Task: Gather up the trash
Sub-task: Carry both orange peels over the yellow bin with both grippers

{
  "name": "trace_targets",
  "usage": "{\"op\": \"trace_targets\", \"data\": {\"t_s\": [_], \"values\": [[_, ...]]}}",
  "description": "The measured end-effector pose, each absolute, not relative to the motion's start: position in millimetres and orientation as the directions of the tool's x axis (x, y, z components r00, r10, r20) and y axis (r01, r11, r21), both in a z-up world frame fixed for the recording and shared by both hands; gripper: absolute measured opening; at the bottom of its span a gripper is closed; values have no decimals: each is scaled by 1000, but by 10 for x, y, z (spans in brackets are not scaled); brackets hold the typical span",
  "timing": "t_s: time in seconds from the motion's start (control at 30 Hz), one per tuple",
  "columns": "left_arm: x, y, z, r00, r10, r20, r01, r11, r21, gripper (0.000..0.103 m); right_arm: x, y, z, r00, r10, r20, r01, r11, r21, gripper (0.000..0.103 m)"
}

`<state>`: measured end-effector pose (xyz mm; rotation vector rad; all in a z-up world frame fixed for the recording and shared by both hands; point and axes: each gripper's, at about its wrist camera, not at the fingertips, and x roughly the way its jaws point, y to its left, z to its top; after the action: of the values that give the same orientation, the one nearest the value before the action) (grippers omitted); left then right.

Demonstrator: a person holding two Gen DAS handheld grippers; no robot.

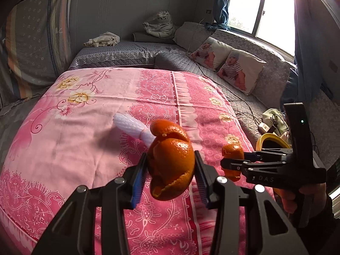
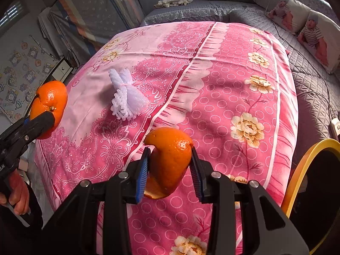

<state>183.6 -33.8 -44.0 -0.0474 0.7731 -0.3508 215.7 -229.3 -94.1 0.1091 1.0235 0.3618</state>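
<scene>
Only "DAS" legible on right gripper [image 1: 230, 165] body; each gripper, left gripper [image 1: 171, 165] too, clamps orange peel [image 1: 170, 159].

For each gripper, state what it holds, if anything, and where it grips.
Left gripper clamps an orange peel across its middle; right gripper clamps another orange peel across its sides.

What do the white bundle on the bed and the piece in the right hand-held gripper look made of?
White bundle: seemingly foam mesh fruit netting, matte, with open loops and frilly edges, cinched at its middle. Piece in the right hand-held gripper: orange peel, glossy, dimpled skin, curled, with a paler inside.
</scene>
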Motion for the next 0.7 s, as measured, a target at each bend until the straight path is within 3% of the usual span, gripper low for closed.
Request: {"op": "trace_targets", "data": {"t_s": [0.7], "values": [[1417,-907,-188,635,-404,-658,431,893,-131,40,1860,-2771,-795,531,314,-787,-173,949,263,34]]}}
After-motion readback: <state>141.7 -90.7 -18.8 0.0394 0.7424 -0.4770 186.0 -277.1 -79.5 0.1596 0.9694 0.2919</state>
